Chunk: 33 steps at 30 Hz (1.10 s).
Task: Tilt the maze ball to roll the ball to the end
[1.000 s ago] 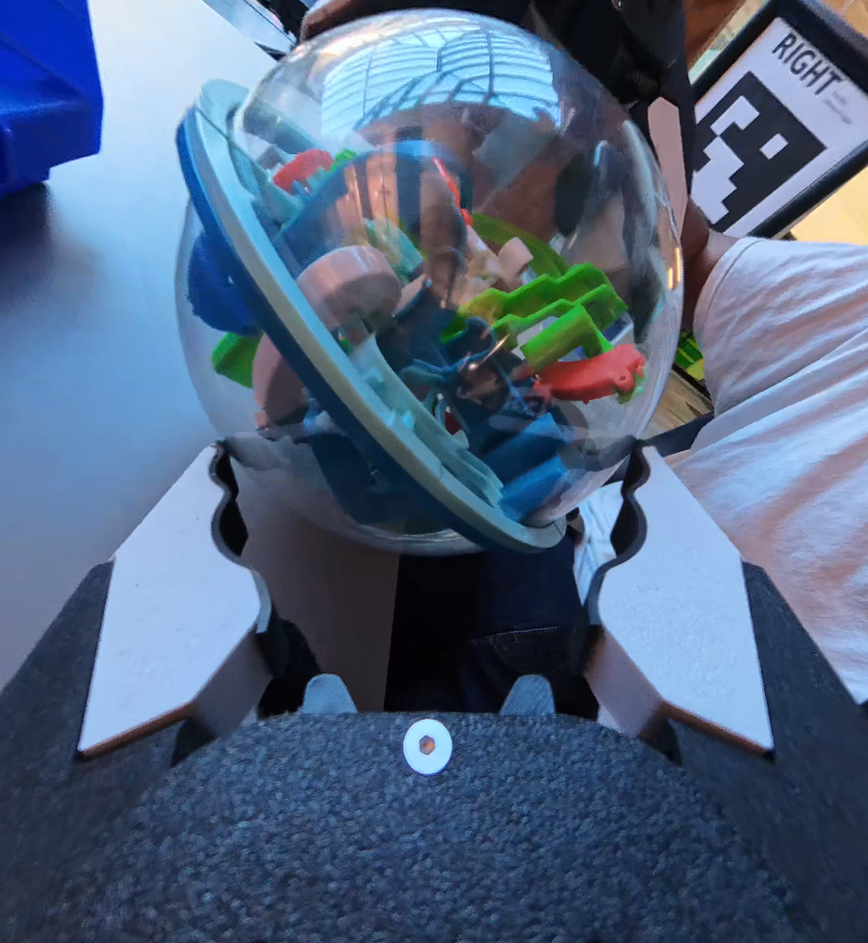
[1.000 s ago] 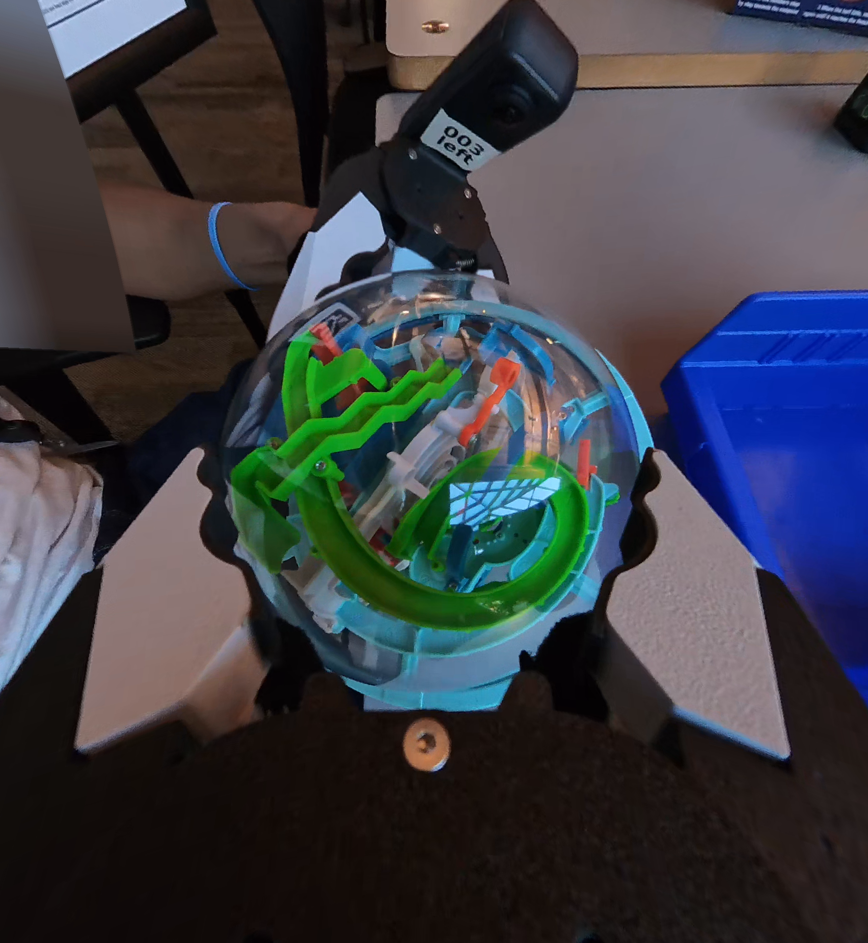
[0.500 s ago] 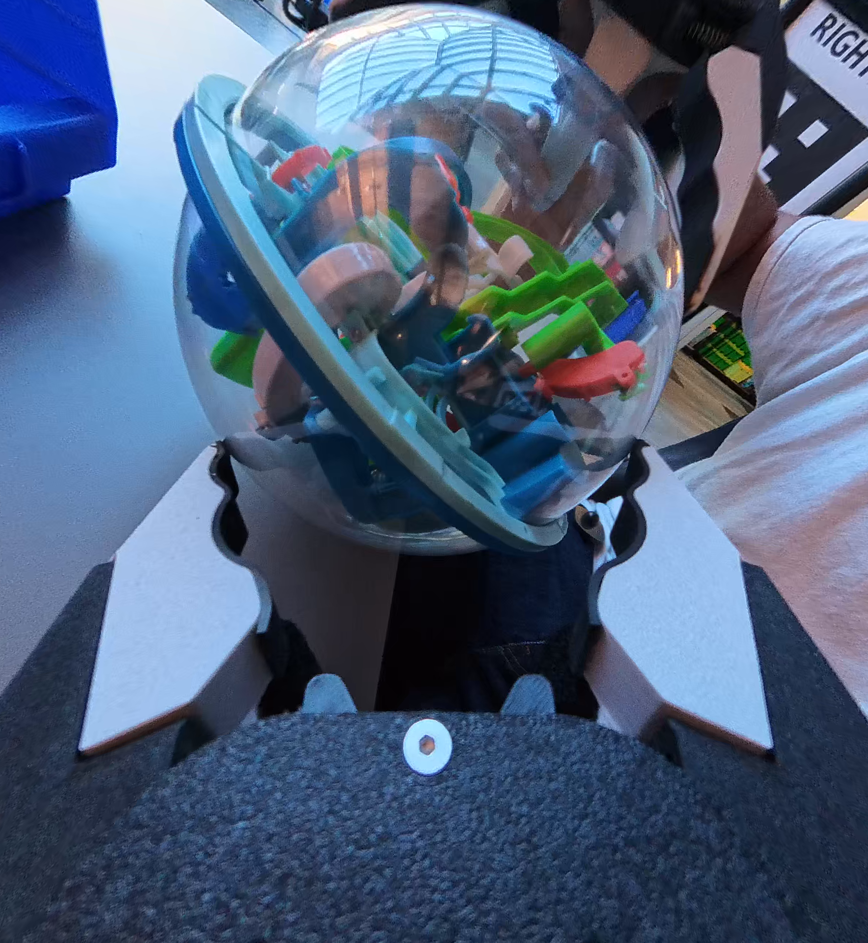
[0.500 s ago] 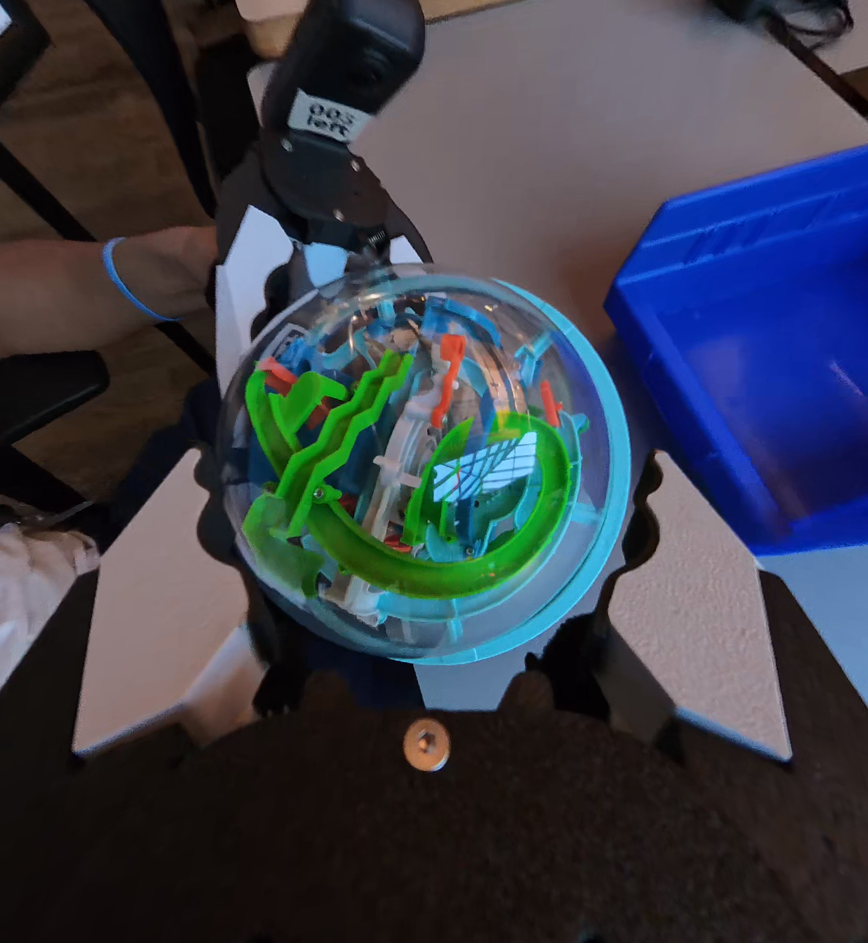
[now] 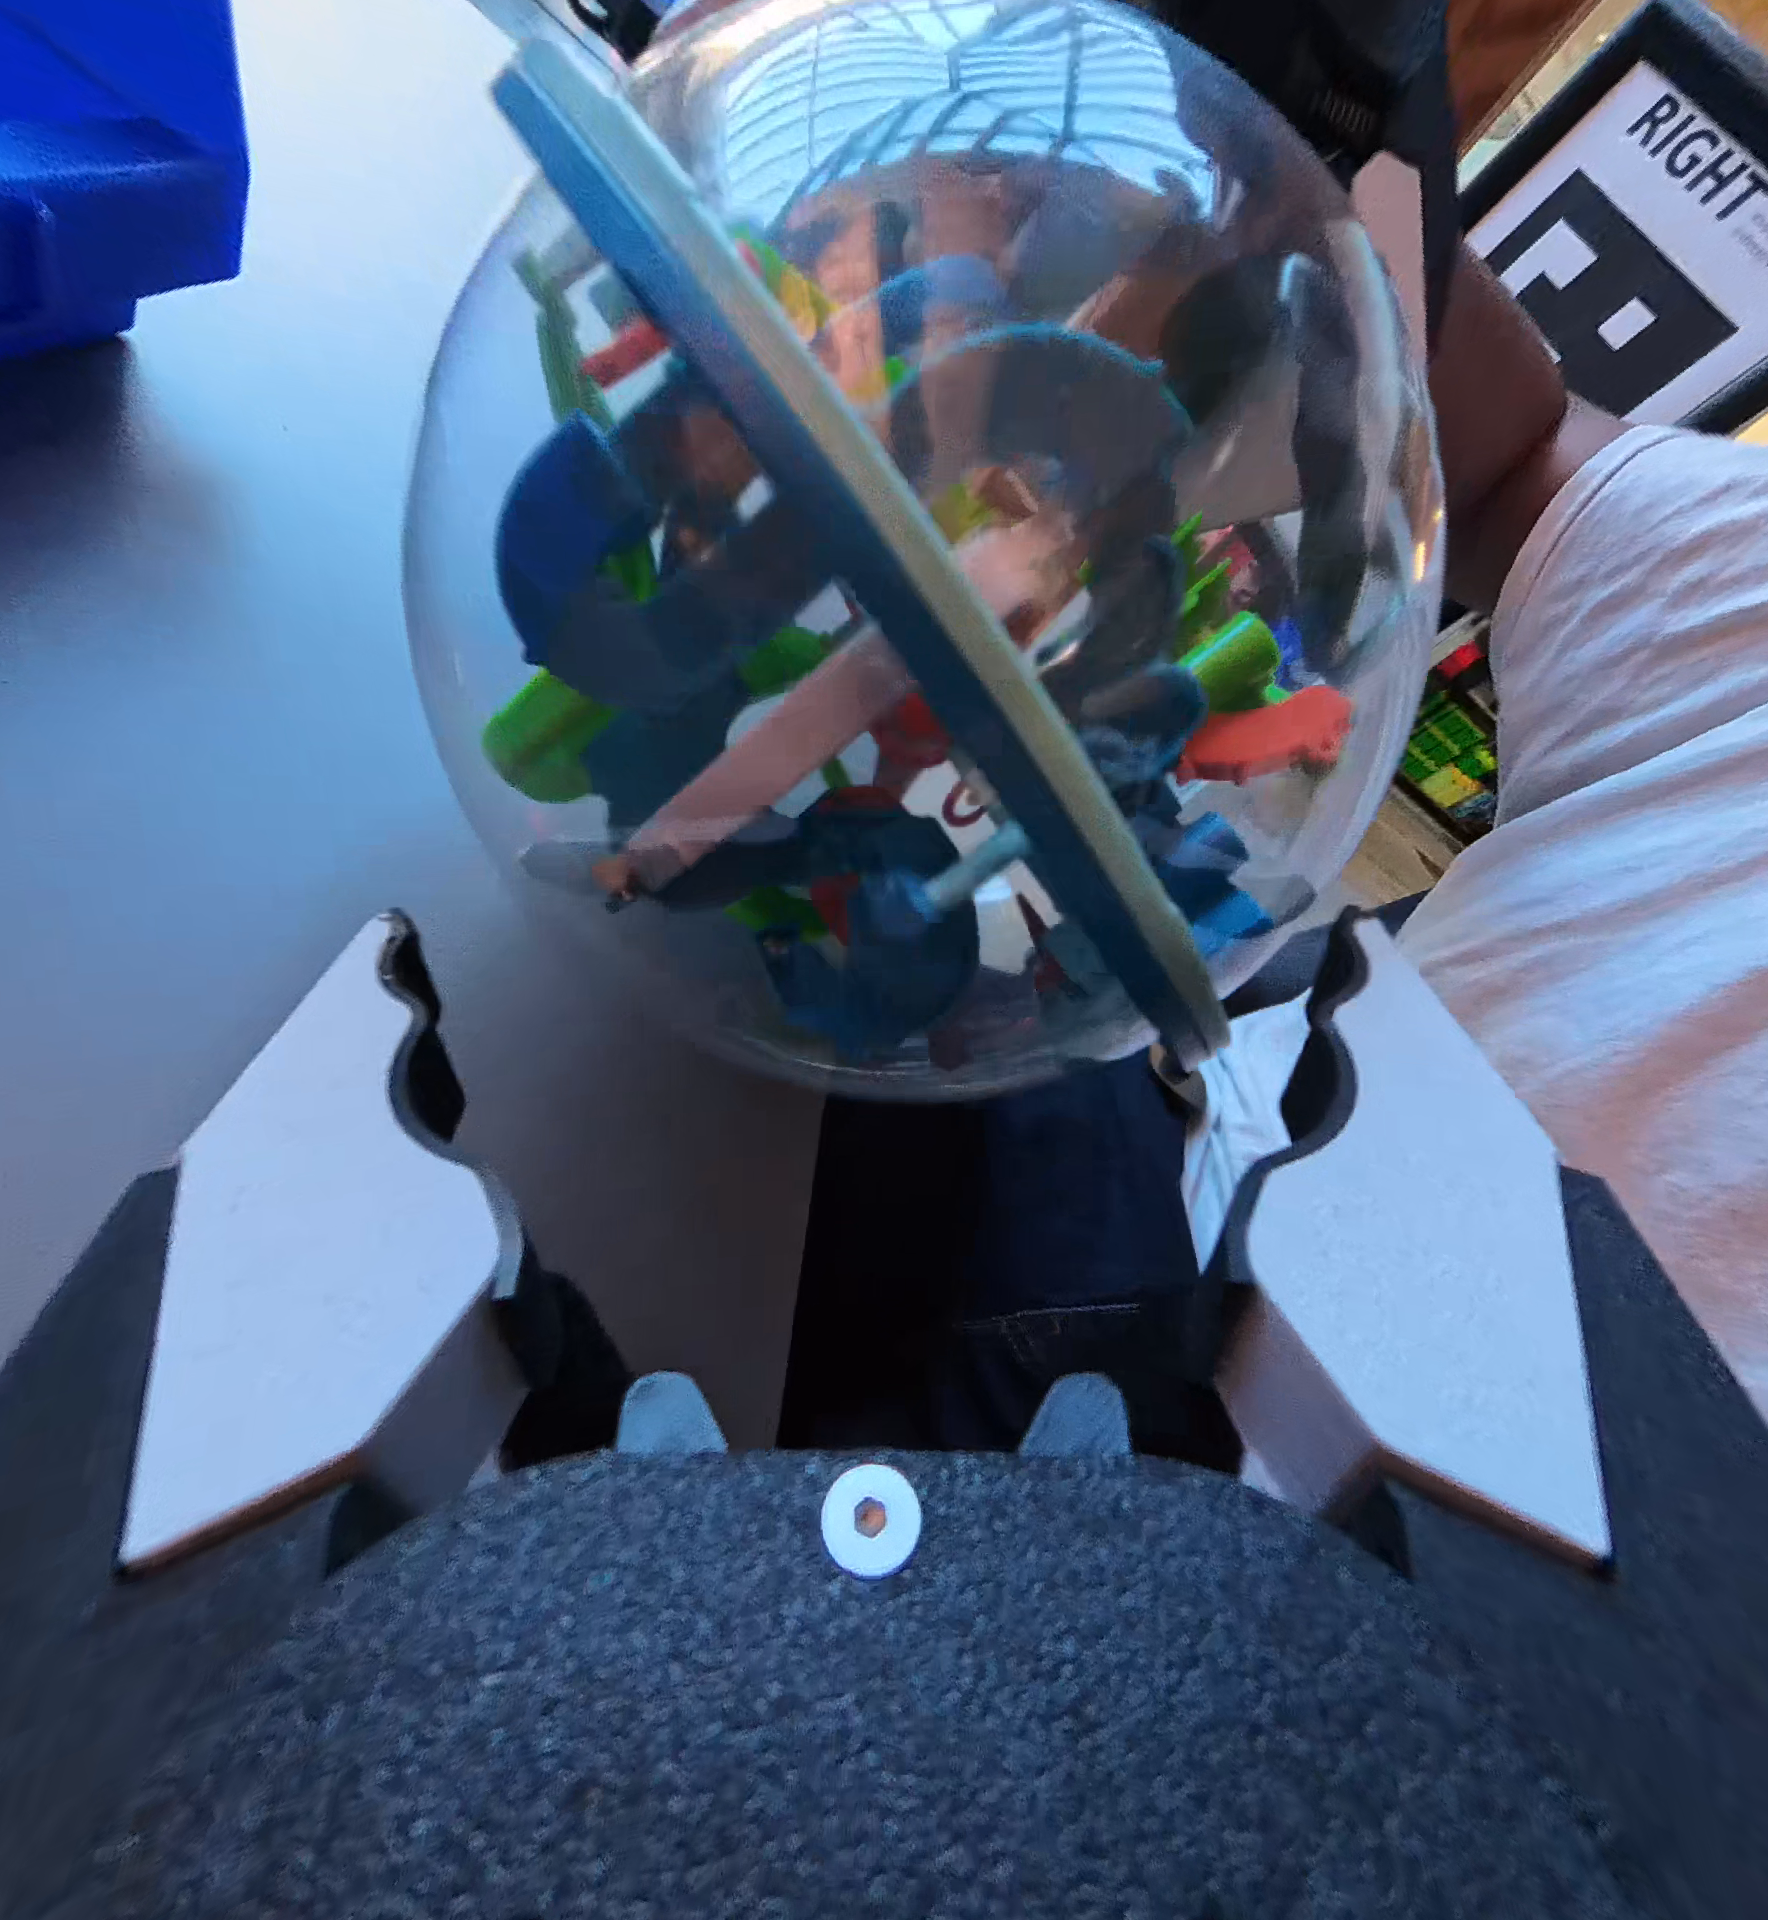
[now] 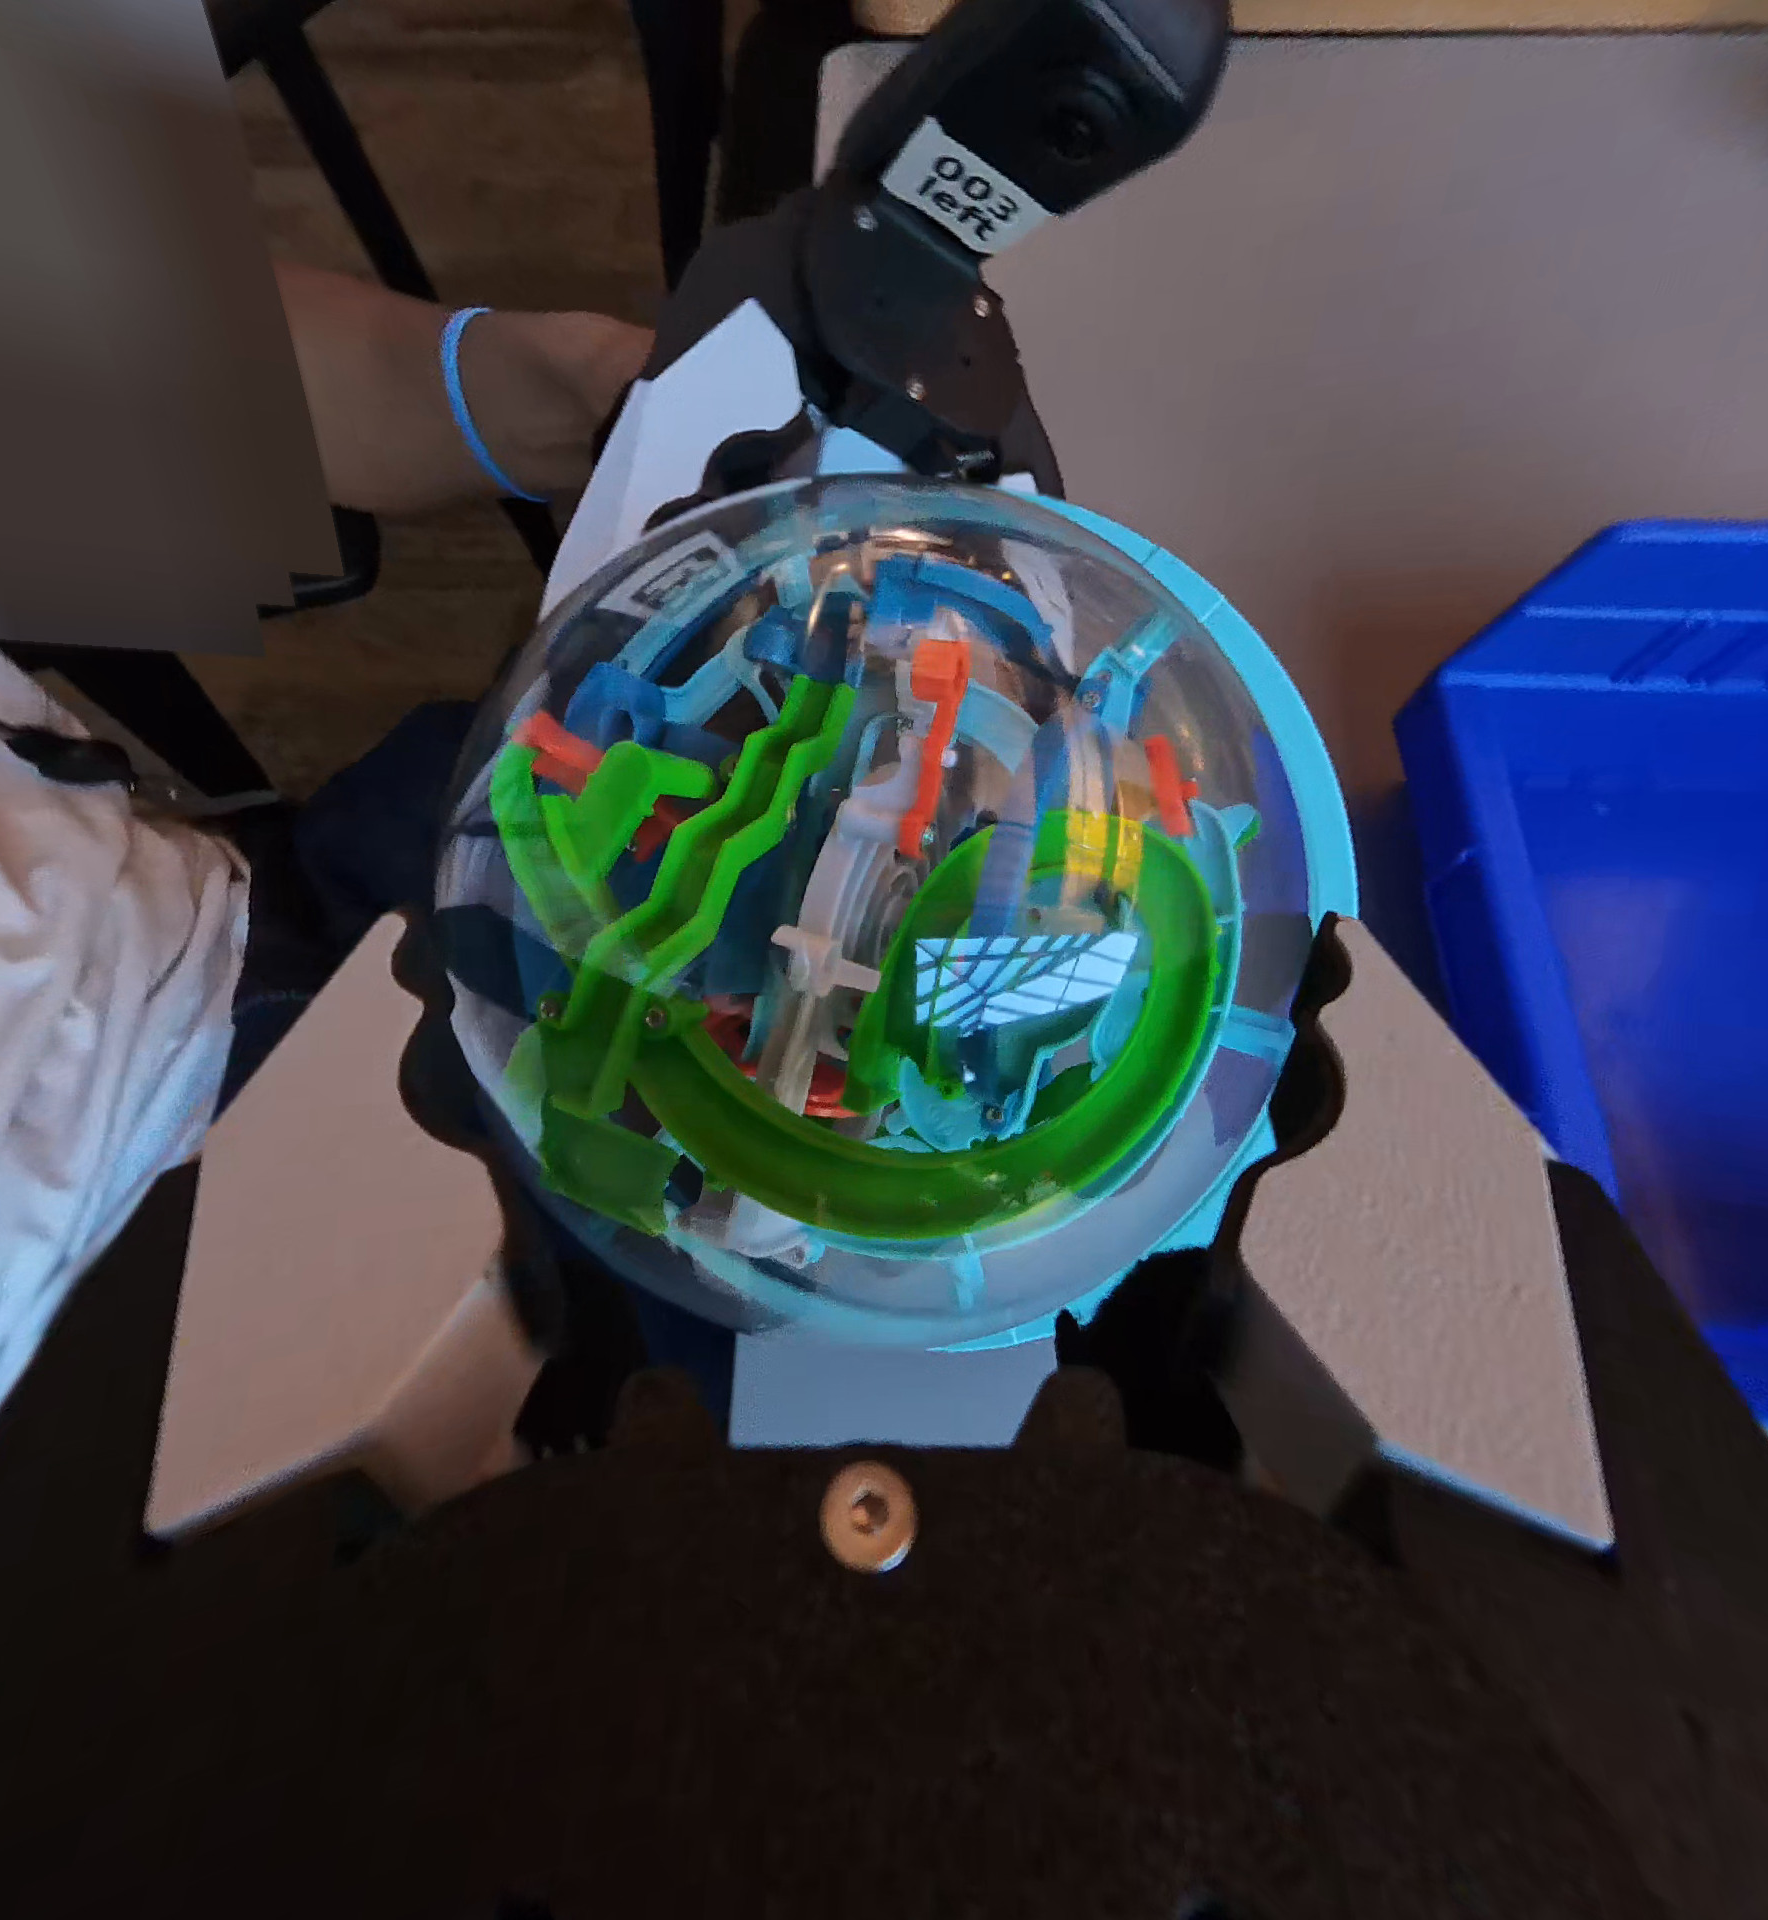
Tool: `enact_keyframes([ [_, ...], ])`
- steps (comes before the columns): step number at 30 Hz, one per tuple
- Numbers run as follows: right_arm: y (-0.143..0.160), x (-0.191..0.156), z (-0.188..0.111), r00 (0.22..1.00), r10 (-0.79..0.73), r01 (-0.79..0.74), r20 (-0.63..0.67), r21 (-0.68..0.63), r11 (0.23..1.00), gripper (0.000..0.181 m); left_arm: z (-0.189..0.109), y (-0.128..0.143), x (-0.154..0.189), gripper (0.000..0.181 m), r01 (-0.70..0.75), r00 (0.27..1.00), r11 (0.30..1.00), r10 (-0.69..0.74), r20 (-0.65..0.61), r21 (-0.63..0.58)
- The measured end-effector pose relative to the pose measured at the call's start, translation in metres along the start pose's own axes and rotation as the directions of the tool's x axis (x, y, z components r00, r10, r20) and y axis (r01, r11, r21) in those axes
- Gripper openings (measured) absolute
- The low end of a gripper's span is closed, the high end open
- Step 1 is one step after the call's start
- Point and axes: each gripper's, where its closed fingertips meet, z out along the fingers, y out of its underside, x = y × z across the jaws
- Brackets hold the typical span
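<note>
The maze ball (image 5: pixel 921 540) is a clear sphere with green, blue and orange tracks and a light-blue rim. It hangs above the table edge between both grippers. My left gripper (image 5: pixel 869 945) has its jaws wide, with the sphere's lower part cupped between the fingertips. My right gripper (image 6: pixel 864 987) grips the maze ball (image 6: pixel 890 914) from the opposite side, with both fingertips on its sides. The left gripper's body (image 6: pixel 911 312) shows beyond the sphere. I cannot pick out the small ball inside.
A blue bin (image 6: pixel 1638 935) stands on the pale table (image 6: pixel 1379 364) close to the sphere; it also shows in the left wrist view (image 5: pixel 59 177). A person's white shirt (image 5: pixel 1638 831) and an arm with a blue wristband (image 6: pixel 464 405) are close by. A black-and-white marker board (image 5: pixel 1690 239) stands behind.
The sphere has rolled in the grip: in the left view its rim swung from the lower left to a steep diagonal across the middle. The right view swung back, the bin shifting right.
</note>
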Motion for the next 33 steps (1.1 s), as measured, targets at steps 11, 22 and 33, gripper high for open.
enact_keyframes([
  [11,-0.016,0.005,-0.011,0.987,0.161,-0.158,-0.027,0.085,0.984,0.153,0.005,-0.003,0.005,0.146,-0.01,1.0,1.0,0.01,-0.027,0.008],
  [22,0.013,0.0,-0.004,0.92,0.33,-0.356,-0.21,-0.1,0.929,0.155,0.01,0.001,0.007,0.147,-0.041,0.998,0.999,0.041,0.051,-0.013],
  [33,0.011,-0.002,0.0,0.998,0.042,-0.034,0.041,-0.18,0.983,0.155,-0.001,-0.005,0.005,0.158,-0.05,0.998,0.999,0.05,-0.04,0.007],
])
